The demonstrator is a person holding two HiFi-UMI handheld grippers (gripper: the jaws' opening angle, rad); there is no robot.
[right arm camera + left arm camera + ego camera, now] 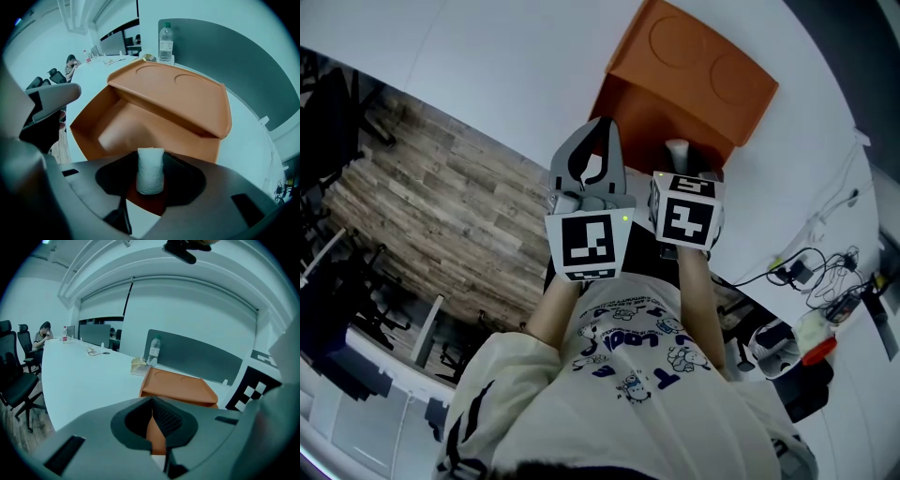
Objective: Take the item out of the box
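My R gripper (pixel 150 153) points steeply down at the open orange plastic box (pixel 89 119) on the white table (pixel 248 140). A small white soft roll (pixel 150 174) stands upright betw. my R jaws, dead centre. The jaws are set wide w/ their tips pressed on its L and R sides, so I'm clamped on it. The roll's top sits level w/ the jaw tips and the rest runs back toward the cam. The roll is over the box's near wall, at the front edge of the cavity; can't tell if its base touches the box. The box floor shows behind it. The flat orange lid (pixel 185 93), w/ two round recesses, stands tilted back on the far side. In head view the roll pokes out past my R marker cube (pixel 684 217), at the box's near side.

My L gripper (pixel 152 398) is just beside the R one, tips near the box's L front corner. The L jaws are together at the tips w/ nothing betw. them; only a sliver of orange box shows through the gap below.

A clear plastic bottle (pixel 166 40) stands on the table beyond the lid.
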